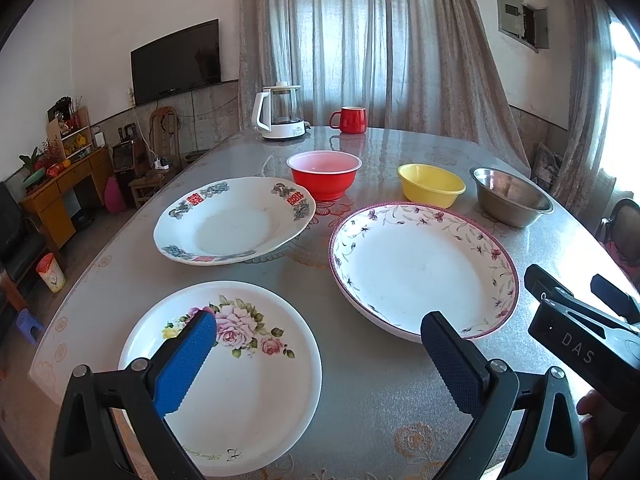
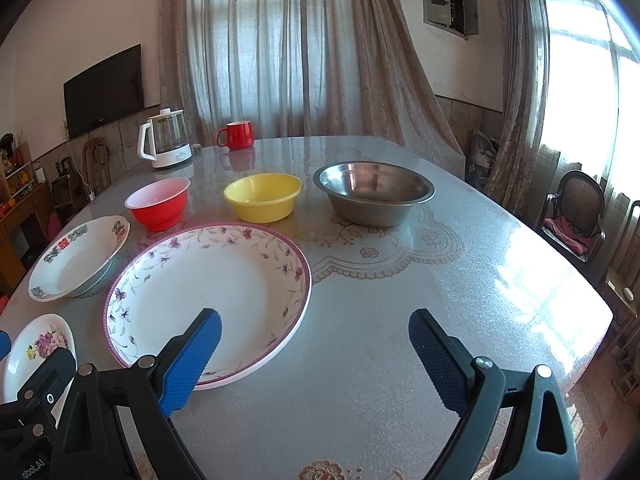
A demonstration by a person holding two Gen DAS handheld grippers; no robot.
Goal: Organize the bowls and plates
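Three plates lie on the table: a rose-print plate (image 1: 236,376) nearest me, a plate with red characters (image 1: 234,220) behind it, and a large purple-rimmed floral plate (image 1: 420,268) to the right. Behind them stand a red bowl (image 1: 325,174), a yellow bowl (image 1: 431,184) and a steel bowl (image 1: 510,196). My left gripper (image 1: 320,344) hangs open above the rose-print plate's right edge, holding nothing. My right gripper (image 2: 316,344) is open over the table, its left finger above the near rim of the large floral plate (image 2: 208,292). The steel bowl (image 2: 374,192) sits far ahead of it.
A white kettle (image 1: 280,112) and a red mug (image 1: 350,119) stand at the table's far end before the curtains. The right gripper's body (image 1: 580,328) shows at the left view's right edge. A chair (image 2: 572,220) stands off the table's right side.
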